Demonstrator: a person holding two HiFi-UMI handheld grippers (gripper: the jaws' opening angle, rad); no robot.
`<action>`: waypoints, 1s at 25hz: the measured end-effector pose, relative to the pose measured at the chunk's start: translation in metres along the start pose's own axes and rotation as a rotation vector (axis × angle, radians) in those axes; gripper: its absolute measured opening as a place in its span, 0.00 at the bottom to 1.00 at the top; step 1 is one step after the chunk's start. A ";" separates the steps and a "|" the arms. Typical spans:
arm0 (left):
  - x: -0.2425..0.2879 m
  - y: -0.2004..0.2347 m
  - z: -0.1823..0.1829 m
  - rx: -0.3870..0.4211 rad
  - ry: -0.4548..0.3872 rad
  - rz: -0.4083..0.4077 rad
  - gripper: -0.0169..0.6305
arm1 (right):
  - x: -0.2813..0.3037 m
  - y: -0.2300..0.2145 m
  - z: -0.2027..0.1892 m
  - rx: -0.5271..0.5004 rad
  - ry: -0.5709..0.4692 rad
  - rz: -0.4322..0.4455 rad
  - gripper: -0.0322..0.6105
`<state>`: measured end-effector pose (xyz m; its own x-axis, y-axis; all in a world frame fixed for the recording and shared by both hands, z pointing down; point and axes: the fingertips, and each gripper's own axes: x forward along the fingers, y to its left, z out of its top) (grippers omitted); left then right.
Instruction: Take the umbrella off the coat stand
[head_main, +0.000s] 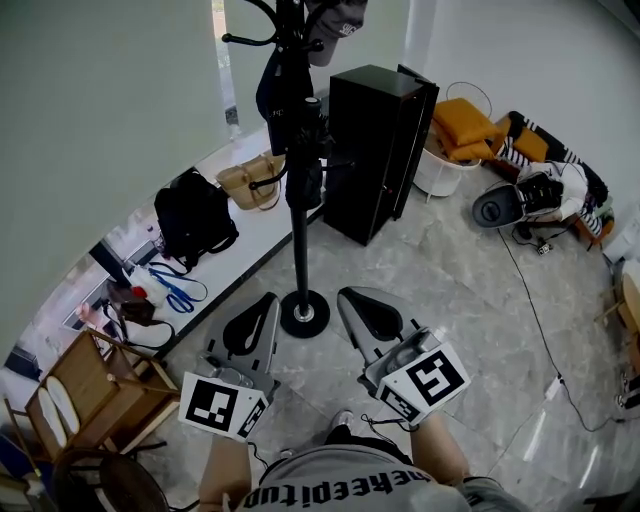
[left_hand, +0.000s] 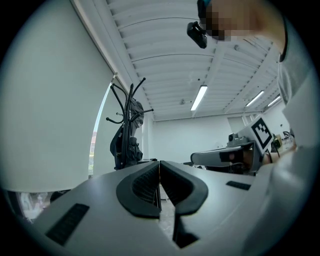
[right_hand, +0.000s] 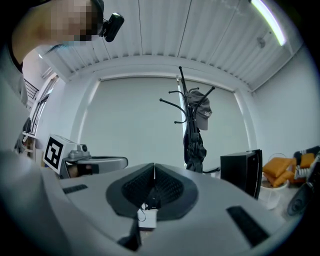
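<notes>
The black coat stand (head_main: 299, 230) rises straight ahead of me, its round base (head_main: 305, 313) on the marble floor between my two grippers. A dark folded umbrella (head_main: 305, 135) hangs against the pole high up, under a grey cap (head_main: 336, 20). The umbrella (left_hand: 125, 146) also shows in the left gripper view, and the umbrella (right_hand: 194, 148) in the right gripper view, both still far off. My left gripper (head_main: 266, 301) is shut and empty. My right gripper (head_main: 350, 298) is shut too, with only a small white tag (right_hand: 148, 218) dangling below its pads. Neither touches the stand.
A tall black cabinet (head_main: 375, 150) stands just right of the stand. A black backpack (head_main: 195, 215) and a tan handbag (head_main: 250, 183) rest on the low ledge at left. A wooden chair (head_main: 90, 395) is near left. A white basket with orange cushions (head_main: 460, 140) and a floor cable (head_main: 530, 300) lie right.
</notes>
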<state>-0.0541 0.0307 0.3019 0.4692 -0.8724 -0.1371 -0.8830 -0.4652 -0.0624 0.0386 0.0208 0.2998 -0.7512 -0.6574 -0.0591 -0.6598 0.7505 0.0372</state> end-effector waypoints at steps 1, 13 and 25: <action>0.003 -0.001 0.000 0.000 0.000 0.004 0.05 | 0.000 -0.003 -0.001 0.001 0.004 0.005 0.07; 0.034 -0.014 -0.003 0.012 0.010 0.060 0.05 | 0.000 -0.040 -0.005 0.023 -0.003 0.063 0.07; 0.065 -0.028 -0.006 0.019 0.010 0.112 0.05 | -0.005 -0.077 -0.011 0.048 -0.012 0.104 0.07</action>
<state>0.0008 -0.0139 0.3009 0.3676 -0.9202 -0.1345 -0.9299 -0.3618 -0.0664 0.0934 -0.0344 0.3083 -0.8151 -0.5752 -0.0694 -0.5763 0.8172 -0.0042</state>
